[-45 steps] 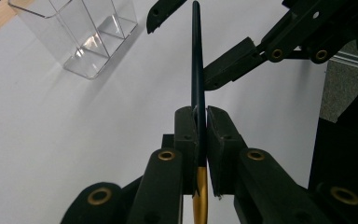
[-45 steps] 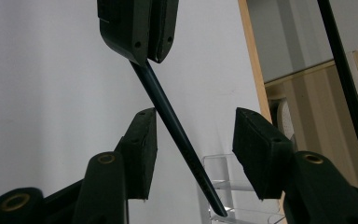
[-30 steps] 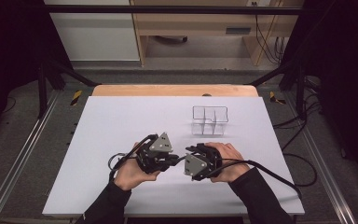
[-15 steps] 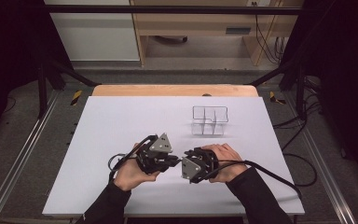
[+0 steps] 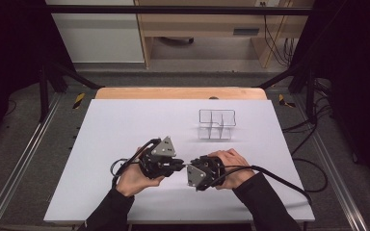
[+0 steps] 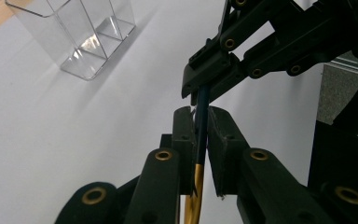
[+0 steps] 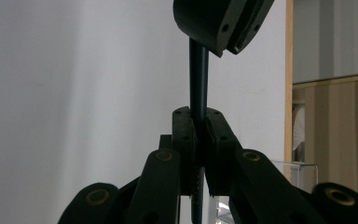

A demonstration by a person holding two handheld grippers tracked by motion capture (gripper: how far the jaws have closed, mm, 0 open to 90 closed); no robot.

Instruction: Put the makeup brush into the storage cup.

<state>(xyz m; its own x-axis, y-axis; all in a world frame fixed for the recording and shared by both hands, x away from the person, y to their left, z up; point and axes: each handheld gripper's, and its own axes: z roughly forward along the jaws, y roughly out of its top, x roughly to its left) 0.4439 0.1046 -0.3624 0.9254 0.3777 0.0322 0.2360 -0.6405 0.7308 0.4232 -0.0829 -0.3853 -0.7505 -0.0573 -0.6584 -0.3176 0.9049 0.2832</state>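
A thin dark pen (image 6: pixel 200 121) with a gold-coloured rear part spans the gap between my two grippers, low over the white table (image 5: pixel 125 125). My left gripper (image 6: pixel 199 112) holds it between its pads; its jaws have just been easing open a little. The right gripper (image 7: pixel 198 114) is shut on the other end of the pen (image 7: pixel 198 79), its jaws having just been closing. In the high view the left gripper (image 5: pixel 179 165) and right gripper (image 5: pixel 192 169) meet tip to tip near the table's front. Each gripper view shows the other gripper: the right gripper (image 6: pixel 205 86), the left gripper (image 7: pixel 219 28).
A clear plastic divided container (image 5: pixel 216 124) stands on the table beyond the hands, to the right of centre; it is also in the left gripper view as a clear container (image 6: pixel 81 37). A wooden edge (image 5: pixel 178 93) borders the table's far side. Cables trail from both grippers.
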